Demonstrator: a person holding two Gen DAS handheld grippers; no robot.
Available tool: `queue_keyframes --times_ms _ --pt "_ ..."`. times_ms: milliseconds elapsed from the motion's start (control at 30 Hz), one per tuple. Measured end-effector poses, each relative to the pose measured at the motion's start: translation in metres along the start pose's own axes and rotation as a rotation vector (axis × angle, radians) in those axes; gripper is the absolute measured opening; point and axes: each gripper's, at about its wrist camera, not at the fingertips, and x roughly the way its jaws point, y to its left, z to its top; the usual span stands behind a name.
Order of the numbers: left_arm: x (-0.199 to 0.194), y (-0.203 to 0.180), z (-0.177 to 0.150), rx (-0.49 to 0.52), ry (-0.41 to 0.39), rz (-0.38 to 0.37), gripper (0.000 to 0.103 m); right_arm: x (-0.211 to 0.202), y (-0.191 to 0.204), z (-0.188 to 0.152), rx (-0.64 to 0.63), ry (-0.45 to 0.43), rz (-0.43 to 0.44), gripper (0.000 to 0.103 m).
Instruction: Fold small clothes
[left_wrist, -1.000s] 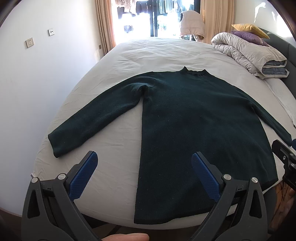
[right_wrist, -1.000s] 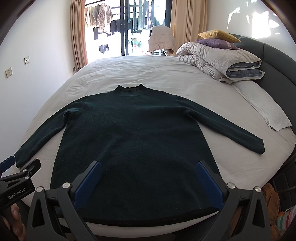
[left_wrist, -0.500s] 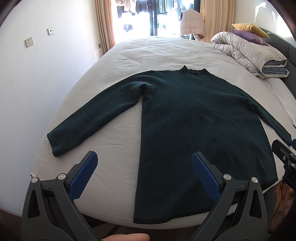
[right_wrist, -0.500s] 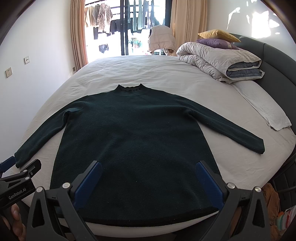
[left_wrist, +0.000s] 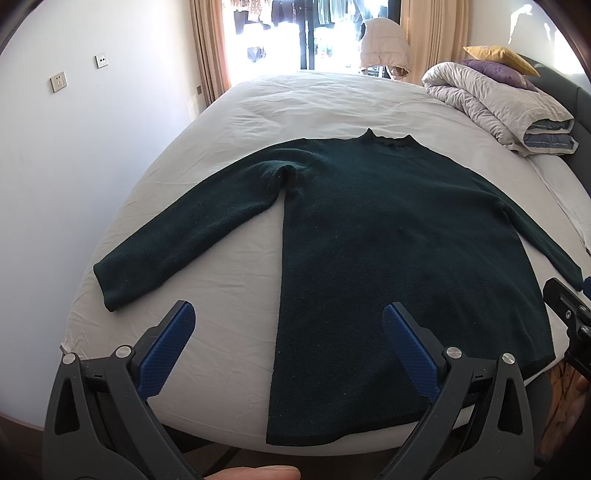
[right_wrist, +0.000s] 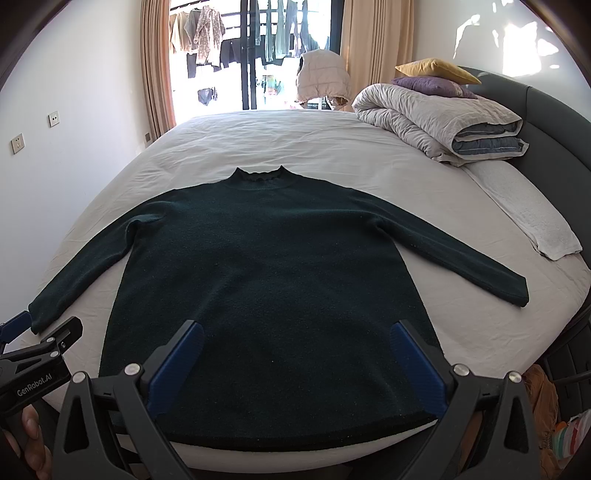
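A dark green long-sleeved sweater (left_wrist: 388, 236) (right_wrist: 273, 280) lies flat and face up on the white bed sheet (left_wrist: 229, 288), both sleeves spread out and its hem at the near bed edge. My left gripper (left_wrist: 288, 317) hovers open over the near left of the hem, above the gap between the left sleeve and the body, with nothing between its blue pads. My right gripper (right_wrist: 295, 332) hangs open over the middle of the hem, touching nothing. Each gripper's body shows at the edge of the other's view.
A folded grey duvet (right_wrist: 443, 122) with purple and yellow cushions sits at the bed's far right by the dark headboard (right_wrist: 554, 122). A white towel (right_wrist: 532, 218) lies along the right side. A white wall stands left; the balcony door (right_wrist: 280, 55) is beyond the bed.
The left wrist view has shifted very slightly, with the sweater a touch lower in frame. The right gripper and the sweater have not visibly moved.
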Motion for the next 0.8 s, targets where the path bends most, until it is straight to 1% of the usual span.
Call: queue_keyframes --times_ms 800 --pt "0.0020 -0.0018 -0.0022 0.000 0.007 -0.001 0.103 -0.0003 0.0002 -0.0003 -0.001 0.001 0.000 0.103"
